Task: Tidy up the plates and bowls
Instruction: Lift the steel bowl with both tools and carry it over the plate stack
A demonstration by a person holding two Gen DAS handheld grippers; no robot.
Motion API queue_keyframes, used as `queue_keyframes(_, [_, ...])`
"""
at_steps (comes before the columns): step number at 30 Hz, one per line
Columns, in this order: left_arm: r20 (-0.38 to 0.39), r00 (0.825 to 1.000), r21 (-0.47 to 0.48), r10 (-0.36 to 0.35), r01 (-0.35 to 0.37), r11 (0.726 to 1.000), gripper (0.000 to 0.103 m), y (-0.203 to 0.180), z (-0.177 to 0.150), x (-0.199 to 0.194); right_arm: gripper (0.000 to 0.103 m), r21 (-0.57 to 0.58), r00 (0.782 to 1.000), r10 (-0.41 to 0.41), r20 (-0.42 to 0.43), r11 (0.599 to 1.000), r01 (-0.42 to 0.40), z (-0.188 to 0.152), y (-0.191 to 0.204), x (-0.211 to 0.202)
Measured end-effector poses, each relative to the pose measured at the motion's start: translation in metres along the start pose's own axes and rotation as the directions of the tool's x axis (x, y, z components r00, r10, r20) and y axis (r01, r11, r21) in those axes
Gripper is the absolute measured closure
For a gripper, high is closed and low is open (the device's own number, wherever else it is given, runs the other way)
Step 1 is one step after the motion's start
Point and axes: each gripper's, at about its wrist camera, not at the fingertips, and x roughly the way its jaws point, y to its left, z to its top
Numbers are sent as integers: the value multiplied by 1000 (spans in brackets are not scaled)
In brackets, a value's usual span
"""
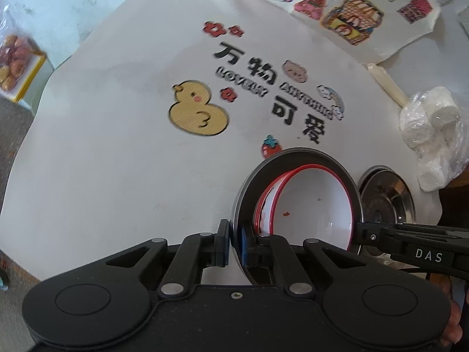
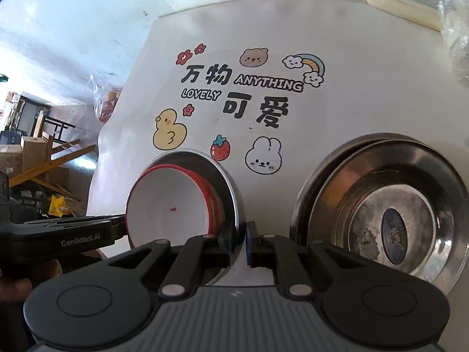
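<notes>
A steel bowl (image 1: 249, 187) on the white printed mat (image 1: 117, 146) holds stacked white bowls with red rims (image 1: 310, 205). My left gripper (image 1: 234, 234) is shut on the steel bowl's near-left rim. From the right, my right gripper (image 1: 359, 231) reaches the opposite rim. In the right wrist view the right gripper (image 2: 241, 234) is shut on the steel bowl's (image 2: 225, 182) right rim, and the left gripper (image 2: 123, 223) pinches the left rim beside the white bowls (image 2: 170, 202). Stacked steel plates (image 2: 381, 220) lie just to the right, and they show behind the bowl as steel plates (image 1: 387, 196).
A plastic bag of white lumps (image 1: 433, 129) and cream sticks (image 1: 387, 83) lie at the right of the mat. Coloured drawings (image 1: 351, 14) lie at the far side. A box of fruit (image 1: 14, 64) sits off the left edge. Boxes and wooden frames (image 2: 35, 158) stand beyond the table.
</notes>
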Motion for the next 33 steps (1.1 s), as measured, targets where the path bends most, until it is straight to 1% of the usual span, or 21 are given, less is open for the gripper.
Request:
queue_keyframes(7, [3, 1000, 51, -31, 30, 998, 98, -18, 4, -1, 93, 43, 999, -7, 39, 999, 5, -3, -11, -21])
queue_keyframes(12, [-12, 999, 75, -44, 44, 996, 98, -29, 6, 2, 92, 73, 999, -15, 45, 997, 11, -7, -21, -29])
queue_keyframes(16, [-9, 999, 103, -53, 54, 993, 98, -41, 7, 1, 92, 102, 998, -24, 49, 995, 19, -10, -28, -38])
queue_keyframes(22, [-7, 998, 155, -56, 57, 986, 98, -63, 10, -1, 92, 152, 997, -19, 79, 988, 6, -15, -42, -55])
queue_keyframes(33, [-21, 999, 236, -49, 53, 970, 98, -103, 6, 8, 92, 230, 995, -11, 97, 973, -12, -28, -77, -72])
